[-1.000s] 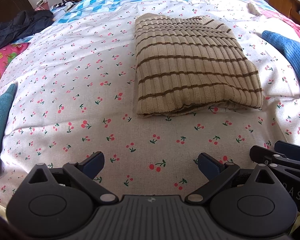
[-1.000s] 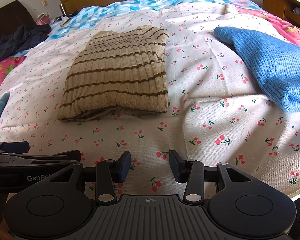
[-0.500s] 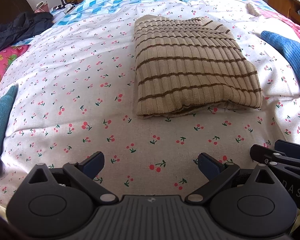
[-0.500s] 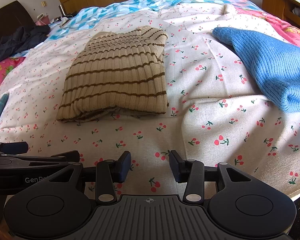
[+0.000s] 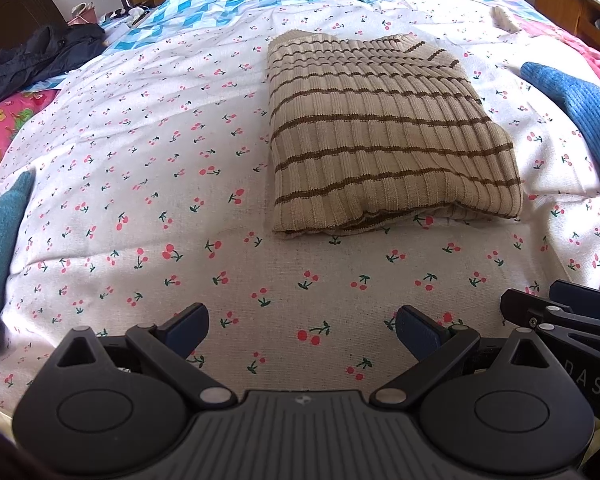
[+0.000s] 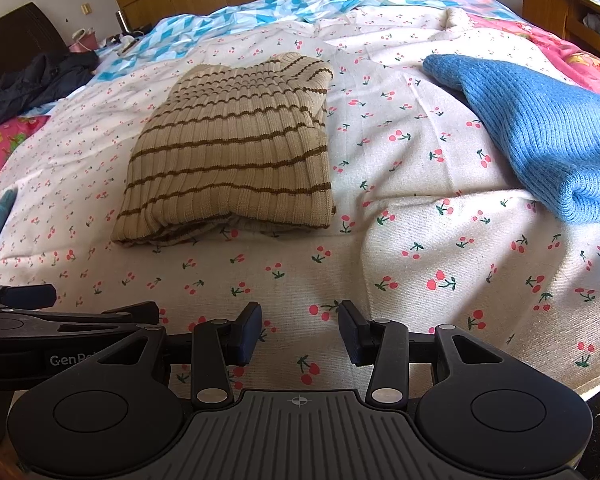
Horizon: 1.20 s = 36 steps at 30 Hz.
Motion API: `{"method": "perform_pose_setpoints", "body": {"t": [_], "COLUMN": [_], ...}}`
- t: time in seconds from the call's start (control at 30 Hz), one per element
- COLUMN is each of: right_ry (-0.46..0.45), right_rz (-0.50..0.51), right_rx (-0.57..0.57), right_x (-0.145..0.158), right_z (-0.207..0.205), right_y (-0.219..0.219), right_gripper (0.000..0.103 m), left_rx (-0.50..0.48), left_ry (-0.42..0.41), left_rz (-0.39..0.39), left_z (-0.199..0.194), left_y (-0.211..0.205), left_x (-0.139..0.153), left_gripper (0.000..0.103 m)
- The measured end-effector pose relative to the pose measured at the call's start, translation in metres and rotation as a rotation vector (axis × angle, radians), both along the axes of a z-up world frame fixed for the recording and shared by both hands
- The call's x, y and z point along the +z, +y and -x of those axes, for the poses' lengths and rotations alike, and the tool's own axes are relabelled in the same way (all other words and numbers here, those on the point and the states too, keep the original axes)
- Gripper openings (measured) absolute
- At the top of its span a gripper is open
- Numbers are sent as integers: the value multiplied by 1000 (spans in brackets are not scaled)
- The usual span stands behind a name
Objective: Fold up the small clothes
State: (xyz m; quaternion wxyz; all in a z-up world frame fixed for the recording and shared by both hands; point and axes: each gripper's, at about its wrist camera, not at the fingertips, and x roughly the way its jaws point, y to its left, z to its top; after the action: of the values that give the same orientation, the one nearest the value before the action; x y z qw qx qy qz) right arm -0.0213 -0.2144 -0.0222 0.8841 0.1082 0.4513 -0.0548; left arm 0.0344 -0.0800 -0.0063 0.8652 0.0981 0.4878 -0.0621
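Observation:
A beige ribbed sweater with brown stripes (image 5: 384, 136) (image 6: 232, 152) lies folded into a rectangle on the cherry-print sheet (image 5: 140, 184) (image 6: 400, 240). My left gripper (image 5: 302, 330) hovers open near the bed's front edge, well short of the sweater, nothing between its fingers. My right gripper (image 6: 299, 334) is beside it to the right, also open and empty, its fingers narrower apart. Each gripper's side shows in the other's view: the right gripper (image 5: 568, 312) at the lower right, the left gripper (image 6: 40, 320) at the lower left.
A blue knit garment (image 6: 540, 128) (image 5: 576, 108) lies unfolded on the right. A teal knit piece (image 5: 0, 240) sits at the left edge. Dark clothing (image 5: 40, 60) is heaped at the far left by the headboard. A wooden shelf (image 6: 568, 12) stands at the right.
Both views have pulled back very slightly from the sweater. Nothing was taken hold of or let go; the sweater lies as before.

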Motion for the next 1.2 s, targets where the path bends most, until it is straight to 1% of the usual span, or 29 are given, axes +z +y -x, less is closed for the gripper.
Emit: {"method": "perform_pose_setpoints", "body": {"t": [0.47,1.2], "right_ry": [-10,-4], "right_rz": [13,5], "right_rx": [-12,-5], "right_x": [3,1], "right_z": [3,2], "right_y": [2,1], "right_gripper": [42,42], "left_rx": [0,4], "left_ry": [-17,-13], "left_rz": [-6,-10], "left_z": [3,2], "left_y": [-1,-2], "left_x": [3,1], "left_gripper": [103,103]}}
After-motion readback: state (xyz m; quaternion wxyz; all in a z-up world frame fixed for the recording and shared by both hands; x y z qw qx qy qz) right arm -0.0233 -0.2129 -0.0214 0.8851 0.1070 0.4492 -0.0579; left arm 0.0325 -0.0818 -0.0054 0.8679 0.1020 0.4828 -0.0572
